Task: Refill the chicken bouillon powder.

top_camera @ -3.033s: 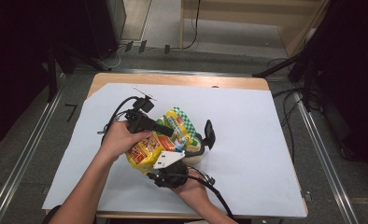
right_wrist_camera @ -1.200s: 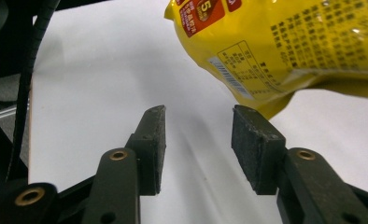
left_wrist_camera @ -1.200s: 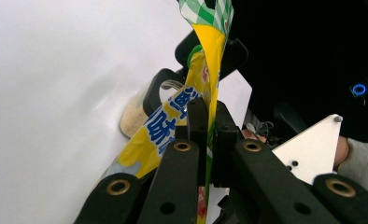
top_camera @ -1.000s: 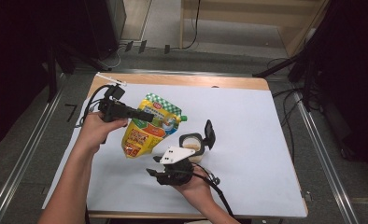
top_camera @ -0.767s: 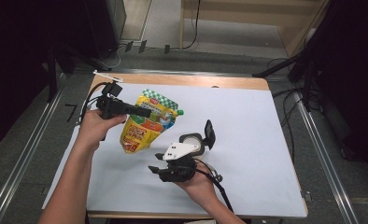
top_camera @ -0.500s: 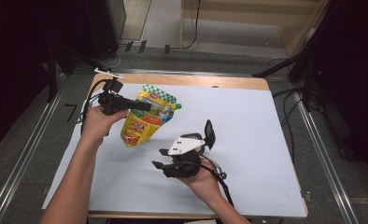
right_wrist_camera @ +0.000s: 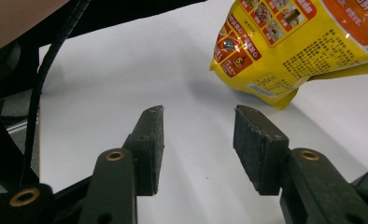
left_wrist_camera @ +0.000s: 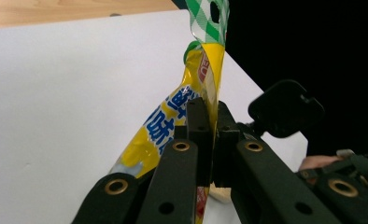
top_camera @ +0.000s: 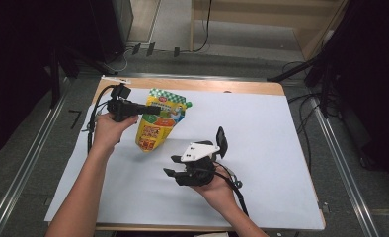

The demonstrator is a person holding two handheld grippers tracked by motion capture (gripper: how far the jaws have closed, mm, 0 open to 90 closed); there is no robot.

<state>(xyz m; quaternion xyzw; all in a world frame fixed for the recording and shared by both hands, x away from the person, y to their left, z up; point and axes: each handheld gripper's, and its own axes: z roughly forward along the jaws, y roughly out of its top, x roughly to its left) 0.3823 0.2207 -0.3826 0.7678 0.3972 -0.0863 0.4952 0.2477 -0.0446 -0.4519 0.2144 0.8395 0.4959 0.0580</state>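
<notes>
A yellow snack pouch [top_camera: 159,129] with a green checked top hangs tilted over the far left of the table, its lower corner near the white sheet. My left gripper [top_camera: 154,109] is shut on its upper part, and in the left gripper view the jaws [left_wrist_camera: 210,111] pinch the pouch [left_wrist_camera: 184,112] edge-on. My right gripper [top_camera: 169,166] is lower, near the table's middle, and points left. It is open with nothing between its pads [right_wrist_camera: 198,125]. The pouch's bottom corner [right_wrist_camera: 285,51] lies beyond them, apart from the jaws.
A white sheet [top_camera: 281,133] covers the wooden table [top_camera: 232,86], whose far edge shows bare. Cables trail from both grippers. Metal rails [top_camera: 29,158] run along the floor on both sides, and dark equipment stands at the far left.
My left gripper has carried the pouch away from the middle toward the far left. My right gripper, which was at the pouch three seconds ago, is apart from it and has shifted slightly toward the far side.
</notes>
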